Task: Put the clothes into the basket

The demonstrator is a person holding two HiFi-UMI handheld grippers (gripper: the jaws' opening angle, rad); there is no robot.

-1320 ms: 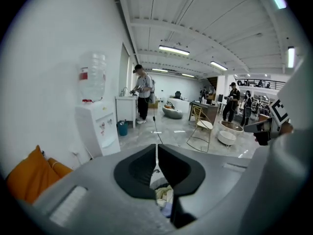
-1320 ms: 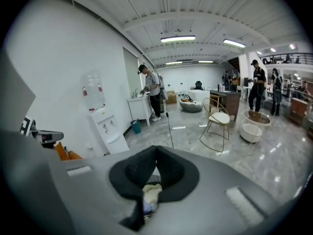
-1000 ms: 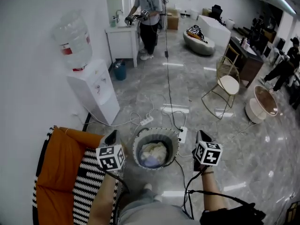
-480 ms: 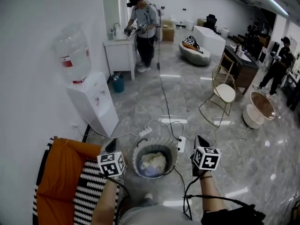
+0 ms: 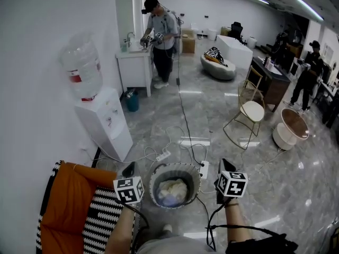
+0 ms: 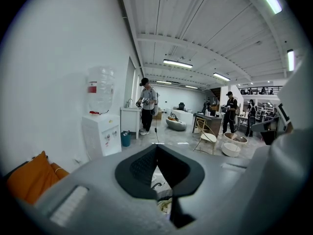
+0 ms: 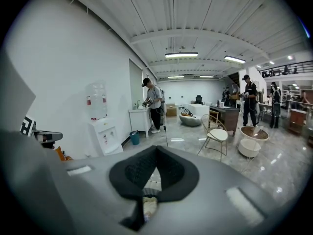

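A round grey basket (image 5: pixel 157 176) stands on the floor just in front of me, with pale crumpled clothes (image 5: pixel 170 190) inside it. My left gripper (image 5: pixel 128 168) hovers at the basket's left rim and is shut with nothing between its pads. My right gripper (image 5: pixel 224 164) hangs to the right of the basket, also shut and empty. In the left gripper view the left gripper (image 6: pixel 156 148) shows its dark pads meeting at the tips. The right gripper (image 7: pixel 156 150) looks the same in its own view, with a bit of the clothes (image 7: pixel 148 207) visible below the pads.
An orange cushion on a black-and-white striped chair (image 5: pixel 69 205) is at my left. A water dispenser (image 5: pixel 104 121) stands by the wall. A power strip and cables (image 5: pixel 204 168) lie behind the basket. A gold chair (image 5: pixel 252 110) and other people are farther off.
Both grippers stay beside the basket, shut as before. The head view has tipped up a little, so everything sits lower in the frame.
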